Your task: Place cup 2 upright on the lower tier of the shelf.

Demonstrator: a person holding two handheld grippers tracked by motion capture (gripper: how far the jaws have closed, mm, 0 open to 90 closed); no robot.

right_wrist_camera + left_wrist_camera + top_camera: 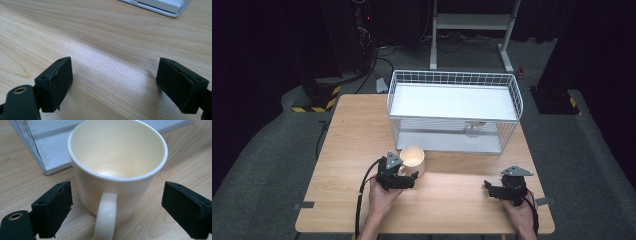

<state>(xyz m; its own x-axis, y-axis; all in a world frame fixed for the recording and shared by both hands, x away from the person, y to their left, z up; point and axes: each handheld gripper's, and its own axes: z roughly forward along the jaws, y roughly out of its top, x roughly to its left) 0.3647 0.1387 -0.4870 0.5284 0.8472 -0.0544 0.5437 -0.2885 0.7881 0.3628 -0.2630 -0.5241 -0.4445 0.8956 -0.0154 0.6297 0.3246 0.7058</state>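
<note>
- We saw the left gripper (pixel 117 207) spread wide around the cream mug (pixel 117 167), jaws apart from it, handle toward us.
- The mug stood upright on the table (pixel 352 150) beside the wire basket (pixel 454 112); any lettering, if present, faced away.
- The right gripper (pixel 120 82) gaped over bare wood.

Table layout: wire basket at the back, mug and two grippers in front

A white wire-mesh basket with a flat white shelf (pixel 455 107) sits toward the far edge of the light wooden table (pixel 347 150). Just before its left front corner stands a cream ceramic mug (pixel 413 160), upright, handle facing the left gripper (pixel 404 176), whose jaws lie either side of the handle, apart from it. The right gripper (pixel 492 189) rests well to the right, near the front edge.
</note>
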